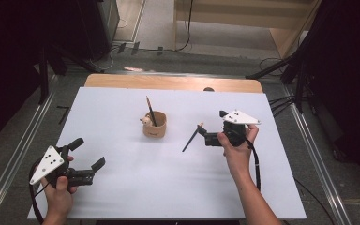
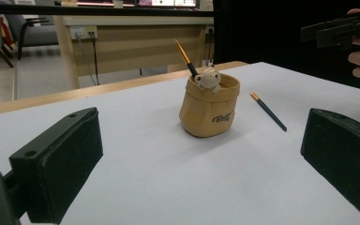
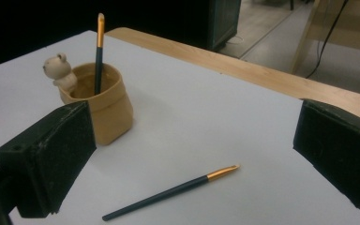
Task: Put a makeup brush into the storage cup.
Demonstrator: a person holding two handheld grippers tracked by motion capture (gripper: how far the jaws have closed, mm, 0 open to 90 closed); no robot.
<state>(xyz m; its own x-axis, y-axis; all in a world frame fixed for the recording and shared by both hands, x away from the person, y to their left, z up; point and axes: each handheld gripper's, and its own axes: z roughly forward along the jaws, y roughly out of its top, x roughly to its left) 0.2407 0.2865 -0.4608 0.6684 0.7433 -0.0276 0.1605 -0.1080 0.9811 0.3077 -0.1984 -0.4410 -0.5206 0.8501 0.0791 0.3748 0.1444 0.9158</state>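
Two hand-held grippers are seen over the white bench (image 1: pixel 122 197), and both are held with their jaws wide apart and nothing between them. The right hand-held gripper (image 1: pixel 205 133), at the middle right of the high view, is aimed down and toward the loose pencil (image 1: pixel 192 138), which lies flat on the bench just beyond its jaw tips. In the right gripper view that pencil (image 3: pixel 168 193) is found at the lower centre of the frame, between the two black jaws but lower than them, its gold-coloured end pointing to the upper right; it is not touched. The spread of the jaws is judged to be a readying for a pinch across the thin shaft.

The left hand-held gripper (image 1: pixel 88 157), at the lower left of the high view, is kept well apart from the work, presumably parked so that the way is left free.

A tan pen holder (image 1: pixel 154 124) with a small bear figure (image 1: pixel 146 120) on its rim stands near the centre of the bench, left of the loose pencil. One pencil (image 1: pixel 150 111) is already stood in it, leaning, so the holder is judged to be the destination for the loose one.
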